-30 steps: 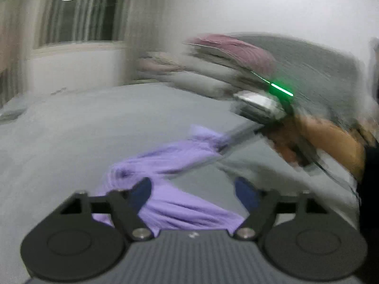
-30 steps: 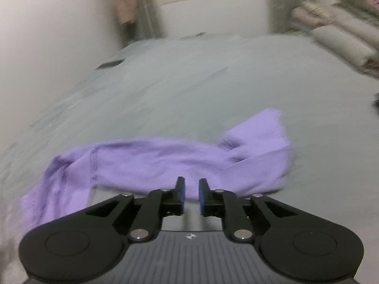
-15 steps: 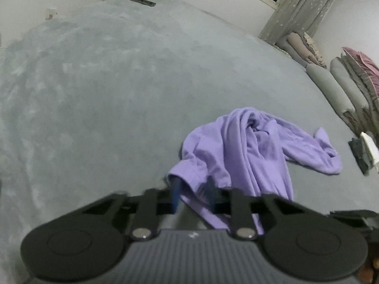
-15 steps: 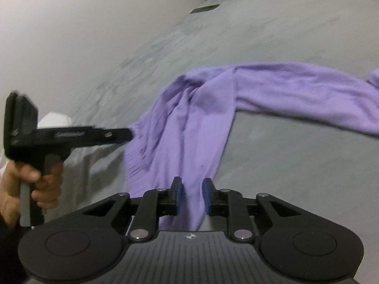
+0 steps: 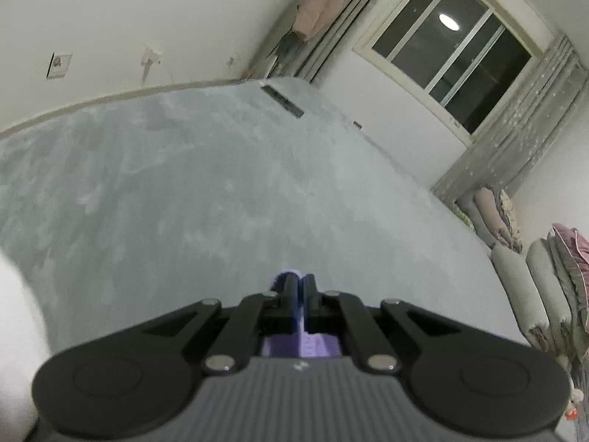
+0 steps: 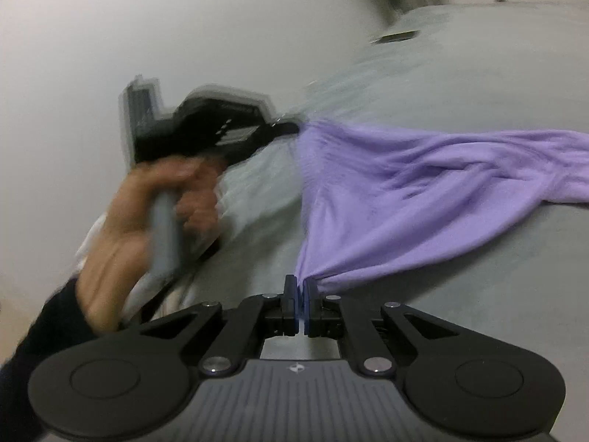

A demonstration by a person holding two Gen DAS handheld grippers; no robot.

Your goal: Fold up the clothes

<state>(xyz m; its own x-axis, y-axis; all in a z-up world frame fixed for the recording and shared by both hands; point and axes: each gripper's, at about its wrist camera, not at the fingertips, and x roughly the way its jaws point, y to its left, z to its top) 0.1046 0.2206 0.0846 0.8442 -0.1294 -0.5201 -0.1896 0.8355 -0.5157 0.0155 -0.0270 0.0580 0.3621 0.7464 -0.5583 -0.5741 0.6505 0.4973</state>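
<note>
A purple garment (image 6: 405, 191) lies stretched over the grey bed cover (image 6: 460, 294). In the right wrist view my right gripper (image 6: 301, 281) has its jaws closing, and a corner of the garment's near edge is pinched between the pads. My left gripper (image 6: 291, 129), blurred and held by a hand (image 6: 147, 213), grips another corner of the same edge further up. In the left wrist view the left gripper (image 5: 299, 280) is shut, with purple cloth (image 5: 276, 280) showing at the tips and below them. The rest of the garment is hidden there.
The grey bed cover (image 5: 184, 184) runs to a white wall and a window (image 5: 452, 48). Rolled quilts and pillows (image 5: 522, 280) are stacked along the right side. A flat dark object (image 5: 281, 100) lies at the far end. Something white (image 5: 14, 313) sits at the near left.
Both grippers have closed on the garment's near edge. The left gripper rolled and swung up, so its view looks across the bed. The edge is now pulled taut between them.
</note>
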